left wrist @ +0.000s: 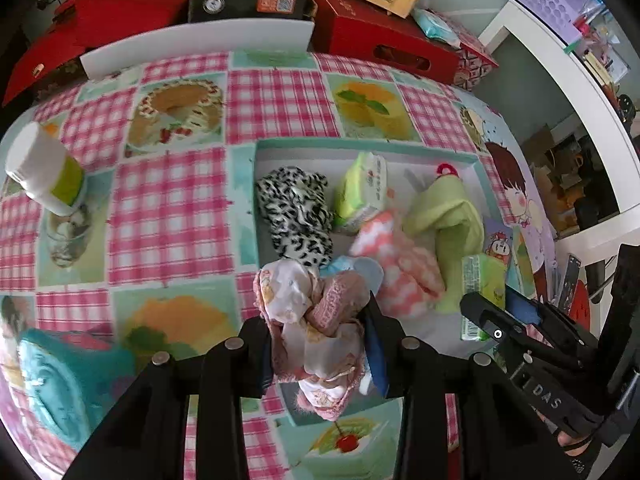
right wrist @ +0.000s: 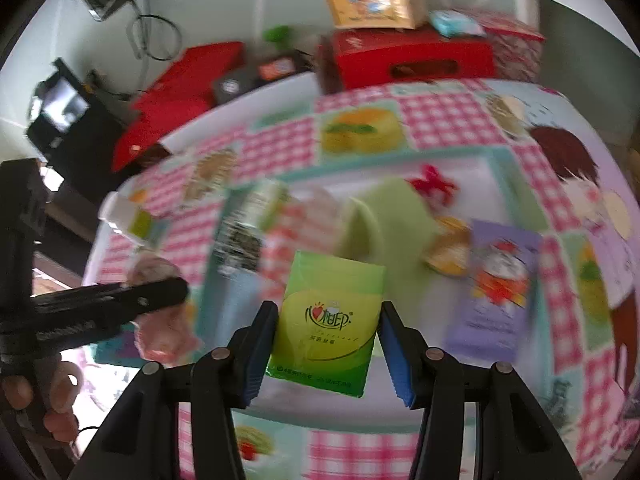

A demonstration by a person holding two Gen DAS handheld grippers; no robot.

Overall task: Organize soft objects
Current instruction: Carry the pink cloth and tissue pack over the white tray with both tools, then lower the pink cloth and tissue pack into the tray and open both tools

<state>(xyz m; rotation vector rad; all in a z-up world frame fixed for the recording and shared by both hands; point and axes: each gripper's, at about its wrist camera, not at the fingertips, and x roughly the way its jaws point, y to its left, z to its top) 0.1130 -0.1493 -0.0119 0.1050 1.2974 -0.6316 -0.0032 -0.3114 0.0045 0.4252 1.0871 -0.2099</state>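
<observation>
My left gripper [left wrist: 318, 316] is shut on a crumpled pink-and-white cloth [left wrist: 308, 304], held just above the near edge of a teal-rimmed white tray [left wrist: 360, 145]. In the tray lie a zebra-print cloth [left wrist: 296, 212], a green tissue pack [left wrist: 360, 192], a pink chevron cloth [left wrist: 396, 264] and a light green cloth [left wrist: 448, 216]. My right gripper [right wrist: 328, 308] is shut on another green tissue pack [right wrist: 326, 320], which hangs over the tray [right wrist: 500, 156]. From the right wrist, the left gripper [right wrist: 160, 296] and its pink cloth [right wrist: 164, 336] show at the left, blurred.
On the checked pink tablecloth [left wrist: 168, 216] stand a white-and-green container [left wrist: 44, 172] at the left and a teal cloth [left wrist: 60, 372] at the near left. A purple pack [right wrist: 496, 288] lies right of the tray. Red boxes [left wrist: 380, 36] line the back. White shelving [left wrist: 580, 92] stands right.
</observation>
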